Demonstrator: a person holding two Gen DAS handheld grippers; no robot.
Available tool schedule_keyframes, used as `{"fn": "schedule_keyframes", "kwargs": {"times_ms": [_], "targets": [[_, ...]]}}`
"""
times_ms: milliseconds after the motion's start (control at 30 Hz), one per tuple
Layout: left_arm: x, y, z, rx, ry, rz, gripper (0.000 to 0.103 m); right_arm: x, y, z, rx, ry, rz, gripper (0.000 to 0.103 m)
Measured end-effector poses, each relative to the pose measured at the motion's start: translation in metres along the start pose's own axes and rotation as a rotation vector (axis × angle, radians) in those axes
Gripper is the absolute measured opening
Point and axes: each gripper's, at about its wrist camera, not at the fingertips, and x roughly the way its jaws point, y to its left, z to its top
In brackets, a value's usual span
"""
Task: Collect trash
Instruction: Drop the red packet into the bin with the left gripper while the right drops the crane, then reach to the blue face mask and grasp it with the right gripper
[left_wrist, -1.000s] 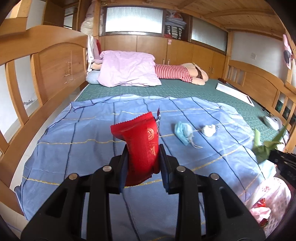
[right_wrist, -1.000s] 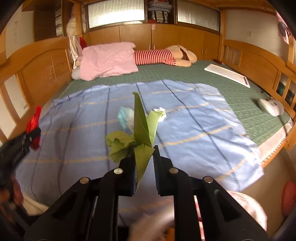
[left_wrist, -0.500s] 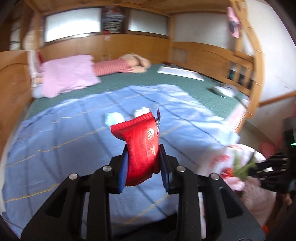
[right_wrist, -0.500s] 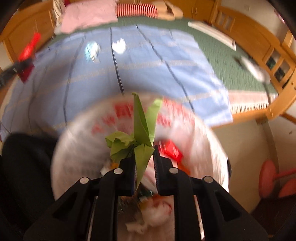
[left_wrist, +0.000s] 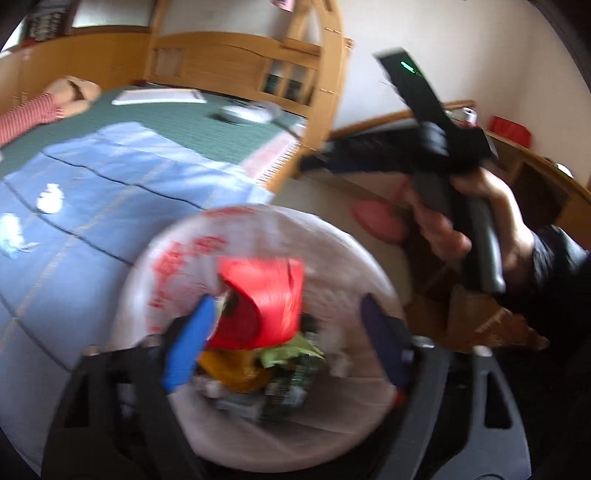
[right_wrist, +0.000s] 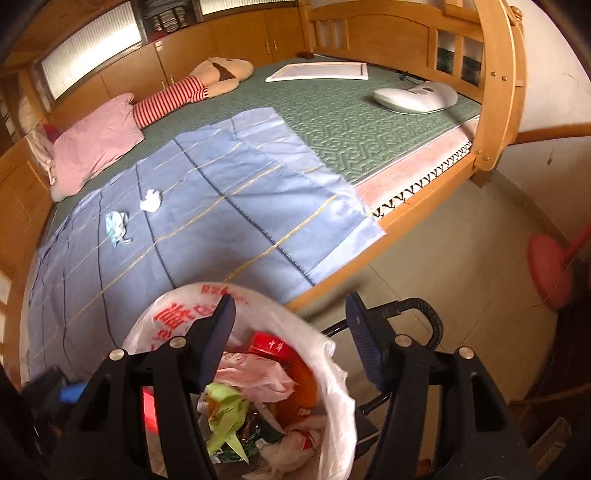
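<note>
Two grippers over one trash bin (right_wrist: 334, 373), lined with a white red-printed bag, on the floor at the bed's near edge. Left gripper (left_wrist: 284, 345): jaws opening, wide; red wrapper (left_wrist: 264, 302) loose between them above the bin, blurred, no pad pressing it. Right gripper (right_wrist: 290, 338): jaws opening, nothing between them. Green paper (right_wrist: 225, 413) inside the bin among other litter. Blue cloth (right_wrist: 207, 206) on the bed, toward its left edge: white tissue wad (right_wrist: 150, 201), pale blue mask (right_wrist: 117, 226).

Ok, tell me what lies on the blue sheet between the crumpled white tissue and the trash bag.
In the right wrist view, only bare blue sheet lies between the white tissue and the trash bag. The face mask sits off to the side.
</note>
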Motion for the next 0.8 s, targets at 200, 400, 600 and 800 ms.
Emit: {"fn": "schedule_keyframes", "kwargs": {"times_ms": [200, 400, 600, 800], "targets": [[-0.029, 0.047, 0.013, -0.096, -0.044, 0.245, 0.085, 0.008, 0.029, 0.03, -0.065, -0.035, -0.004, 0.063], [-0.111, 0.17, 0.017, -0.496, -0.139, 0.867, 0.085, 0.056, 0.145, 0.073, -0.244, -0.064, 0.157, 0.063], [-0.156, 0.225, -0.03, -0.718, -0.137, 1.112, 0.085, 0.166, 0.299, 0.086, -0.447, 0.031, 0.247, 0.063], [-0.189, 0.254, -0.061, -0.944, -0.134, 1.107, 0.085, 0.292, 0.387, 0.087, -0.515, 0.118, 0.13, 0.063]]}}
